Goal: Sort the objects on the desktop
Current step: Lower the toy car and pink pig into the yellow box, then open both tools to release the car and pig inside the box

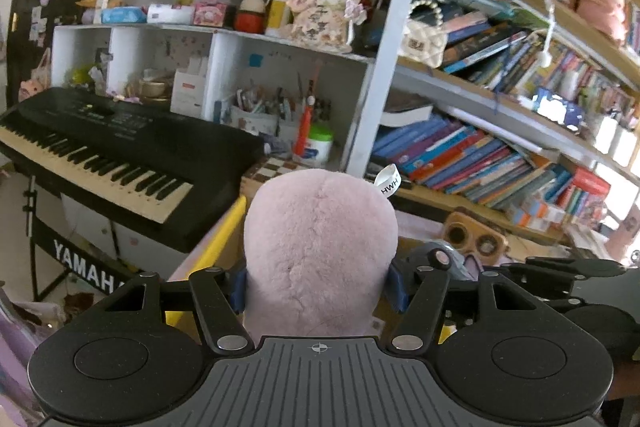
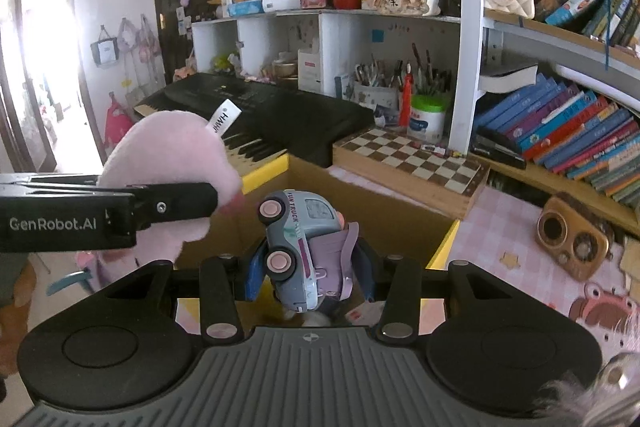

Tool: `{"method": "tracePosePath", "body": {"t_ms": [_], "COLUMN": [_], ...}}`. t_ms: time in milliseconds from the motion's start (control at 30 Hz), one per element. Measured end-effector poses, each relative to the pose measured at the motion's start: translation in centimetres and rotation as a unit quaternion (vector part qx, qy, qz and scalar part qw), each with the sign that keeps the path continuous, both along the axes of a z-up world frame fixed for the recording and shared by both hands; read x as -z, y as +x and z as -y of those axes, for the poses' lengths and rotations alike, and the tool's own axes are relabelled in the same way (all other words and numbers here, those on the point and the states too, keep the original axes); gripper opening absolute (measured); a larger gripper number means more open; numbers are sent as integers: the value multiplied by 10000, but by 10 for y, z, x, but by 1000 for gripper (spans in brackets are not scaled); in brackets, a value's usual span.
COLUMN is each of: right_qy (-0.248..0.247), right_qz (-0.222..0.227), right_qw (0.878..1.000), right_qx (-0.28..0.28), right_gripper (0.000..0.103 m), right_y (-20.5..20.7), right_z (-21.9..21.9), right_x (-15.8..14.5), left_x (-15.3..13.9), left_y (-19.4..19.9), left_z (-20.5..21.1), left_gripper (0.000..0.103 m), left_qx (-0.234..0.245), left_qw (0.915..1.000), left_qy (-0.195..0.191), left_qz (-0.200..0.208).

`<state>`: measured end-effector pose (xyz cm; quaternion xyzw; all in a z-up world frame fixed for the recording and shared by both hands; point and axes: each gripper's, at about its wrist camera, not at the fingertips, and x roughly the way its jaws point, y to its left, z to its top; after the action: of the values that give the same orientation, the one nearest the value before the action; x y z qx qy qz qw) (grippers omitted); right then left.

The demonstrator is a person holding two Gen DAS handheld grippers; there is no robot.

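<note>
Left wrist view: the left hand-held gripper [image 1: 320, 291] is clamping a pink plush toy [image 1: 320, 251] between its blue pads, which are pressing into the toy's sides. The toy is filling the centre of the view and is hiding most of the cardboard box [image 1: 218, 247] behind it; only a yellow-edged flap is showing, just beside the black keyboard [image 1: 120, 151]. A white label is sticking out of the toy's upper right. The right hand-held gripper [image 1: 560, 275] is partly showing at the right edge, its grip hard to make out here.

Right wrist view: the right hand-held gripper [image 2: 310, 275] is holding a grey-blue toy truck [image 2: 298, 247] lettered "FUN TRUCK", tilted with its wheels facing left, above the open cardboard box [image 2: 380, 219]. The truck's lower end is cut off behind the gripper body. The left hand-held gripper [image 2: 160, 211] is reaching in from the left with the pink plush toy [image 2: 168, 155] just left of the box, in front of the keyboard [image 2: 280, 115]. A chessboard [image 2: 412, 163] is lying behind the box on the tabletop [image 2: 520, 227].
</note>
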<state>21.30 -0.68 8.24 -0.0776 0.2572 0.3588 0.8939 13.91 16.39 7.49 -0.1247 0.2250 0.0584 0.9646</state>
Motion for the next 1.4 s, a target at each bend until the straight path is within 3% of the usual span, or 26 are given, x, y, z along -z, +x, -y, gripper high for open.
{"method": "tracePosePath", "body": {"t_ms": [267, 600, 1067, 1233, 1400], "right_qy": [-484, -1359, -2073, -2178, -2142], "right_qz": [4, 58, -37, 1, -13], "right_qw": [9985, 9877, 9694, 9668, 9675], "right_qx": [-249, -768, -1317, -1337, -1343], "right_gripper": [42, 42, 43, 40, 44], "right_y": [34, 53, 66, 68, 69], "right_z": [-14, -30, -48, -48, -47], "right_x": [27, 61, 84, 85, 85], "left_x": [25, 60, 62, 66, 60], "left_y": [42, 70, 102, 112, 103], "left_z": [-2, 3, 7, 8, 8], "left_gripper": [62, 63, 72, 84, 88], "left_qx": [-178, -100, -78, -192, -262], "left_qw": [9986, 9928, 9891, 9838, 9861], "left_qy": [150, 360, 814, 1016, 1101], "left_qz": [-471, -1137, -1224, -1461, -1214]}}
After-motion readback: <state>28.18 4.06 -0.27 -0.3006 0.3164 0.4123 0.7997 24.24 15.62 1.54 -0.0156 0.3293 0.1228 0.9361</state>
